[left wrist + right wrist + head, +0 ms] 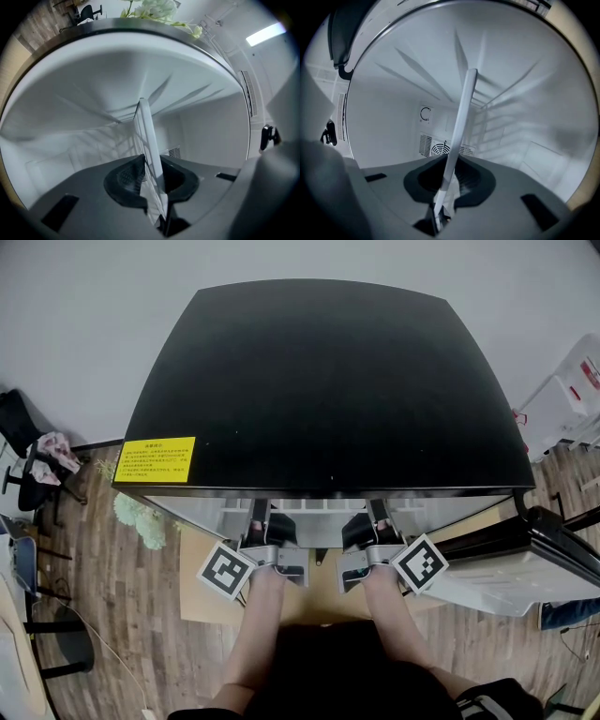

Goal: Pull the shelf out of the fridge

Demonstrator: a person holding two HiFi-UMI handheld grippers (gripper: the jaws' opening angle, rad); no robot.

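Left gripper [151,174]: 2 jaws clamped on shelf [143,125] front edge.
Right gripper [449,176]: 2 jaws clamped on same edge.
Fridge [328,381]: door [553,554] apparently open at right.

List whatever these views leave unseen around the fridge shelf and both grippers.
- Head view: the glossy black fridge top covers the fridge's inside and most of the white wire shelf.
- Head view: the yellow label has print too small to read.
- Gripper views: left gripper and right gripper clamp the shelf edge-on; its wall supports cannot be made out.
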